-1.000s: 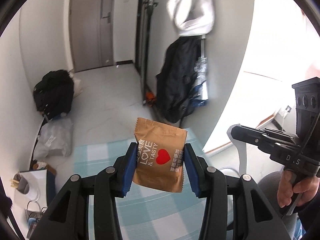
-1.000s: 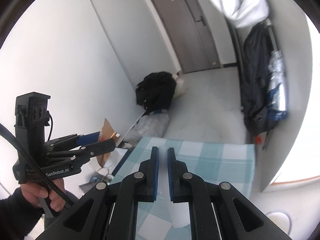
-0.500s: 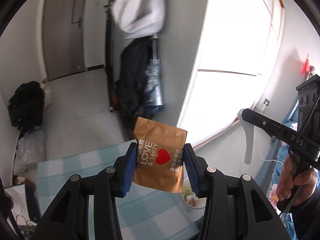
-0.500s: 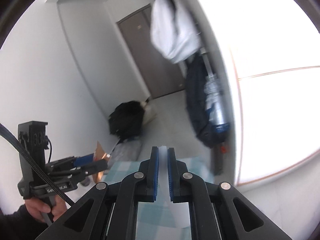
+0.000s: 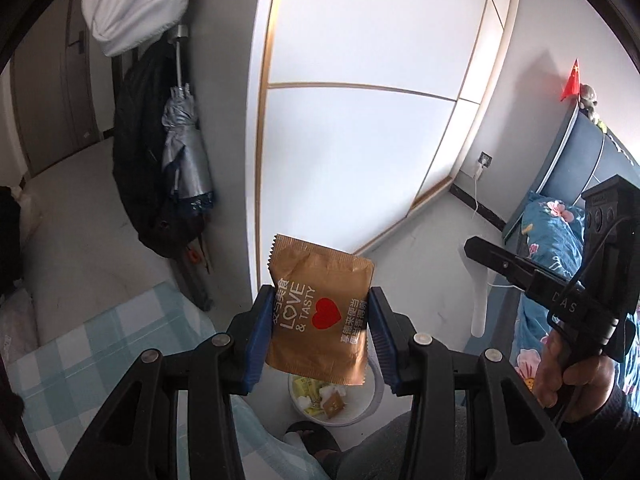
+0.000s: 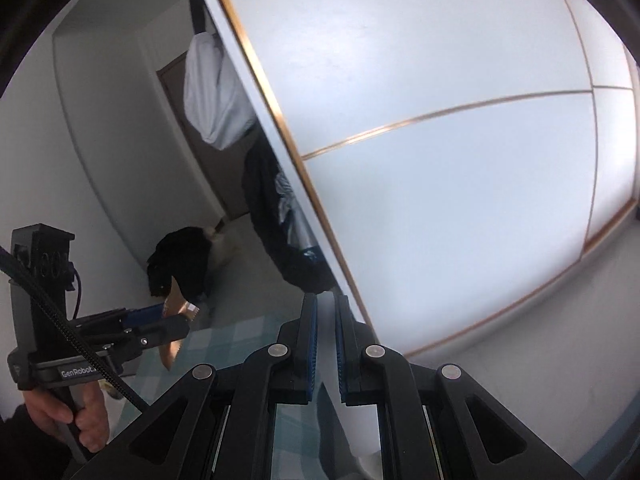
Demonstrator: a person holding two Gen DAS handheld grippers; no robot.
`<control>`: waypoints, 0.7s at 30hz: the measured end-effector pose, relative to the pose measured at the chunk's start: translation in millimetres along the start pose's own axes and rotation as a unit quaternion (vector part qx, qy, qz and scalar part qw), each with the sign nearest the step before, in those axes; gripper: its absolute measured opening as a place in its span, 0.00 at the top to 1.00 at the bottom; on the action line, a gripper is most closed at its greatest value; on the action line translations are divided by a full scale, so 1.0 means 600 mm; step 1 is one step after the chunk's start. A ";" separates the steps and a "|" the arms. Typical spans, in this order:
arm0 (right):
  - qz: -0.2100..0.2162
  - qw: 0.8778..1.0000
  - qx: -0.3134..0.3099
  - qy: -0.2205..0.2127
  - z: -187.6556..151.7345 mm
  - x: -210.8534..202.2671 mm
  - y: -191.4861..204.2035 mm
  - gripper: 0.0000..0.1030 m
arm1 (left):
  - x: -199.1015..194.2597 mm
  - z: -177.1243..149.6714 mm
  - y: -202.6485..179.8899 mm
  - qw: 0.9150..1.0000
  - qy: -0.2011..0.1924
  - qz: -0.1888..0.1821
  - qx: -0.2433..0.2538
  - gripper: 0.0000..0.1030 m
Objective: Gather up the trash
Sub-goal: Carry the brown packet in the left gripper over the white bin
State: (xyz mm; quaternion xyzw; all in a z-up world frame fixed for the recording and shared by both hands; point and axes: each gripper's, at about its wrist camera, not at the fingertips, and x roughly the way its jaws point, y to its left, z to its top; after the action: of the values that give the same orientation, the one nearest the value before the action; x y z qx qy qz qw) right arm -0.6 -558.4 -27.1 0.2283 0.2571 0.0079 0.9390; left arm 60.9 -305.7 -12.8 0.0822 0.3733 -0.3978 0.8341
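Left gripper [image 5: 320,316] clamped on flat brown foil snack packet [image 5: 320,312], centre frame, directly above white round trash bin [image 5: 340,408] at lower centre. Right gripper [image 6: 326,344] narrow, nothing held. Risk: light packet fluttering past rim if released high; sticking to blue pads [image 5: 260,332].
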 end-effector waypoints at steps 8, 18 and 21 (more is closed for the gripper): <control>-0.031 0.994 0.089 0.048 -0.085 0.054 -0.127 0.93 | 0.140 -0.014 -0.012 0.996 0.086 -0.020 -0.005 0.60; -0.035 0.981 0.160 0.108 -0.177 0.130 -0.209 0.93 | 0.291 -0.069 -0.013 0.979 0.202 -0.034 -0.021 0.60; -0.032 0.975 0.179 0.130 -0.203 0.166 -0.225 0.93 | 0.328 -0.085 -0.017 0.970 0.239 -0.042 -0.028 0.60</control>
State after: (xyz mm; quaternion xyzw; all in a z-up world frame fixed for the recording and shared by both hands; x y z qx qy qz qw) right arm 12.7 -614.3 -226.2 0.3812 0.3812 -0.0388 0.8413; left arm 104.8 -408.8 -182.4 0.1357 0.5757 -0.3905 0.7055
